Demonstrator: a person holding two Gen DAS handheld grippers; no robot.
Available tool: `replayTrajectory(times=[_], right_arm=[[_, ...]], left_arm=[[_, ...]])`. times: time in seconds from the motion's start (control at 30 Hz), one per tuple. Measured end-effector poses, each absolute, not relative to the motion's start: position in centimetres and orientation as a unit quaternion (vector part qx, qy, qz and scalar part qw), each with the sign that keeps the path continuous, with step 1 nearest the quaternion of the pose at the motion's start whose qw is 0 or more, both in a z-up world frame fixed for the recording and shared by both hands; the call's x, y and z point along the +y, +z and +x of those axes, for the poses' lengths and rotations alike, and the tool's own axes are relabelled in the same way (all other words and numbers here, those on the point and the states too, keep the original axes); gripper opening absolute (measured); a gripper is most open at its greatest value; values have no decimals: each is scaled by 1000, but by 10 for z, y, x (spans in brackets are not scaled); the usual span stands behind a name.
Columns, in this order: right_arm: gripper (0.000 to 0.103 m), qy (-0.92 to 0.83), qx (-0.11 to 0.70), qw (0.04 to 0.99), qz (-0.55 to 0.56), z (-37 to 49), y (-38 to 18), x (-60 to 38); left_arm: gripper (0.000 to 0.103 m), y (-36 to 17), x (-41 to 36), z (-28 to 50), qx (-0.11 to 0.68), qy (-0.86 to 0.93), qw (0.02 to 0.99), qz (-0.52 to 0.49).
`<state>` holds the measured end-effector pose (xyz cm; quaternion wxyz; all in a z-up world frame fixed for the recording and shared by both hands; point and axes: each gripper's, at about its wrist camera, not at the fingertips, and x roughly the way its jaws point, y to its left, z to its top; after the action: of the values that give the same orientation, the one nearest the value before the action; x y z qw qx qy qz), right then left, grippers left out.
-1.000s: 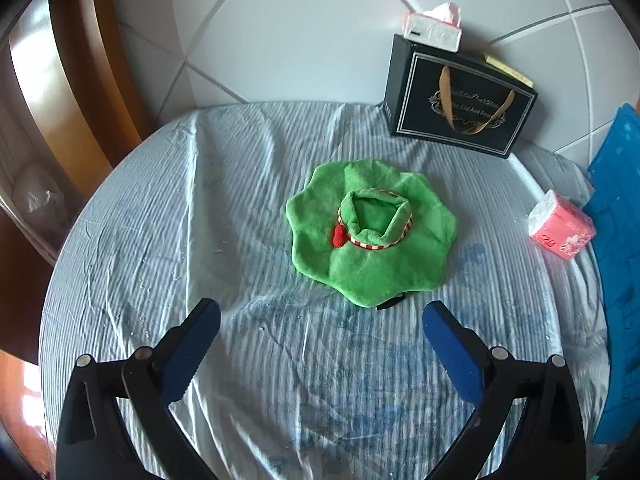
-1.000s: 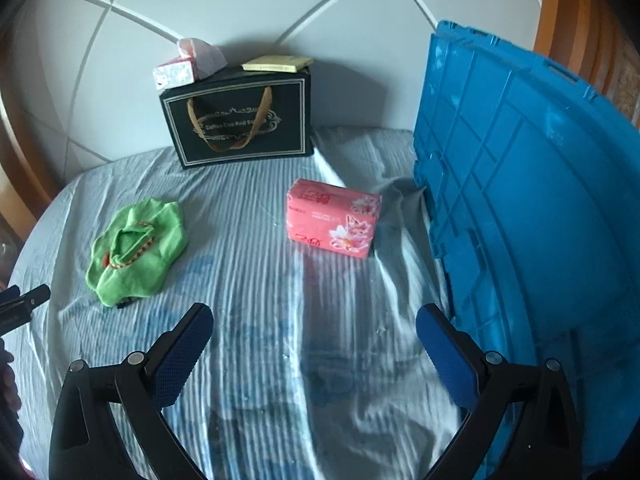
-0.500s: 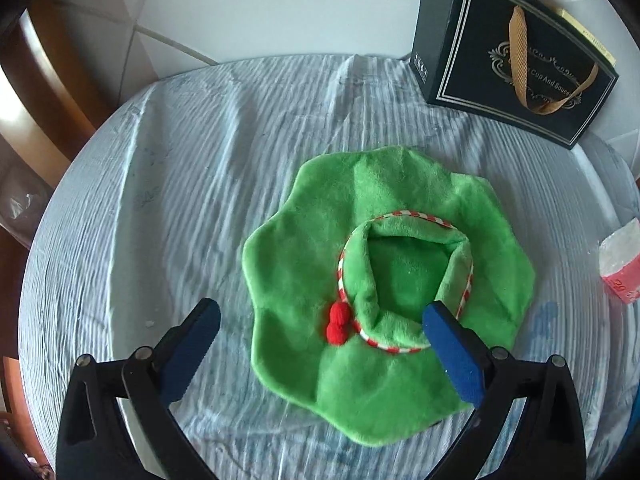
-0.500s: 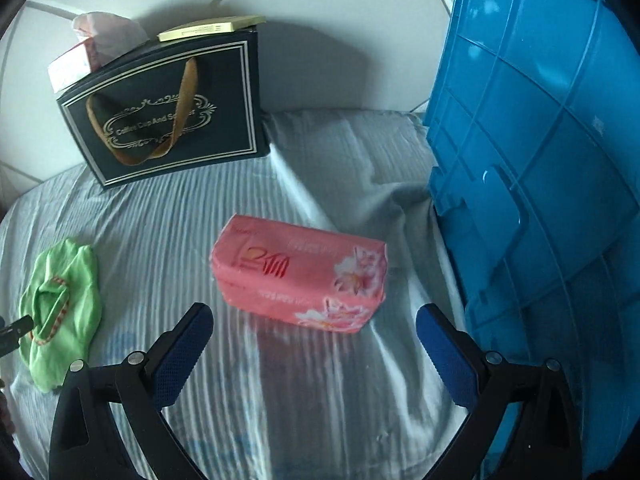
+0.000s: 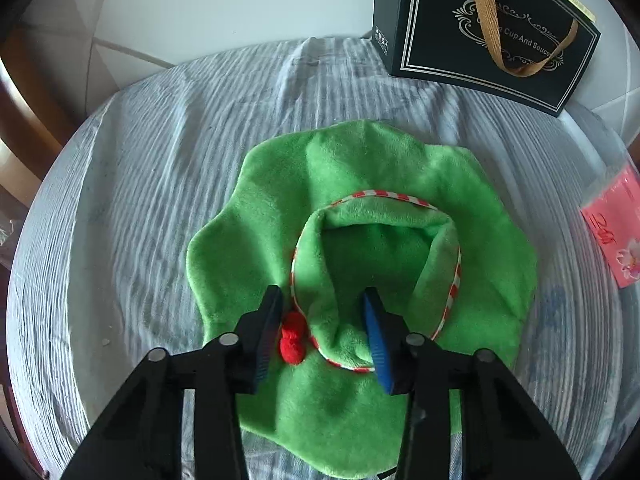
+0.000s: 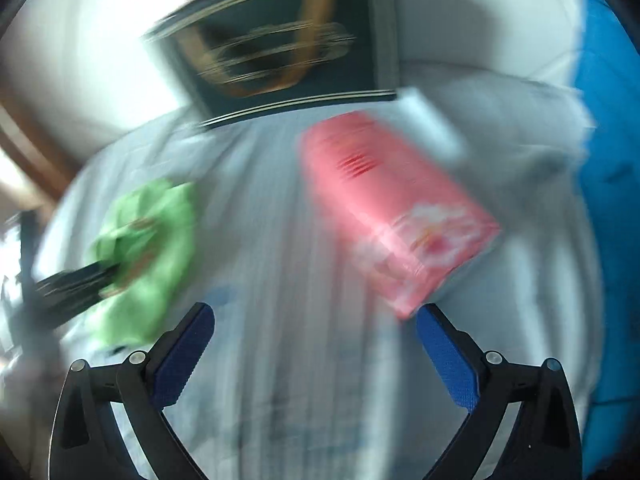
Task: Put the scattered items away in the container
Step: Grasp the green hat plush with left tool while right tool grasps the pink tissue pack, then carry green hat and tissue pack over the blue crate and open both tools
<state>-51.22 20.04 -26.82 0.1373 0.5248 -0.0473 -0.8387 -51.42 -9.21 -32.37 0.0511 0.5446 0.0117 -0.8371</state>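
Observation:
A floppy green hat [image 5: 360, 184] with a red-and-white band and a red pompom [image 5: 291, 342] lies flat on the striped sheet. My left gripper [image 5: 322, 312] is down on it and its jaws are closing: one pad is inside the crown, the other outside by the pompom, with the crown's wall bunched between them. In the blurred right wrist view, my right gripper [image 6: 316, 320] stands open just short of a pink tissue pack [image 6: 392, 208], whose near corner is by the right fingertip. The blue container [image 6: 608, 160] stands at the right edge. The hat [image 6: 148, 240] shows at the left.
A black gift bag [image 5: 480, 28] with gold handles stands at the back against the white wall. The pink pack [image 5: 616, 220] lies to the hat's right. Brown wood [image 5: 24, 120] borders the sheet on the left.
Both grippers came down and forward. The left one reached the hat and narrowed its jaws around the crown's wall. The right one closed in on the pink pack, still wide.

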Motion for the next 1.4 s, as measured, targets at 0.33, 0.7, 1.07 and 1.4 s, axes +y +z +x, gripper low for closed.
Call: replayTrajectory(times=[0.33, 0.7, 1.07, 1.4], right_arm=[[103, -878, 29, 63, 473, -505, -234, 211], [103, -870, 29, 40, 491, -550, -268, 237], [54, -868, 19, 33, 496, -538, -271, 217], [53, -906, 4, 28, 423, -450, -175, 204]], left_arm=[[60, -305, -89, -499, 9, -832, 31, 554], [98, -335, -98, -522, 33, -835, 55, 546], [7, -301, -91, -500, 15, -851, 24, 524], [7, -187, -77, -438, 1, -908, -4, 420]])
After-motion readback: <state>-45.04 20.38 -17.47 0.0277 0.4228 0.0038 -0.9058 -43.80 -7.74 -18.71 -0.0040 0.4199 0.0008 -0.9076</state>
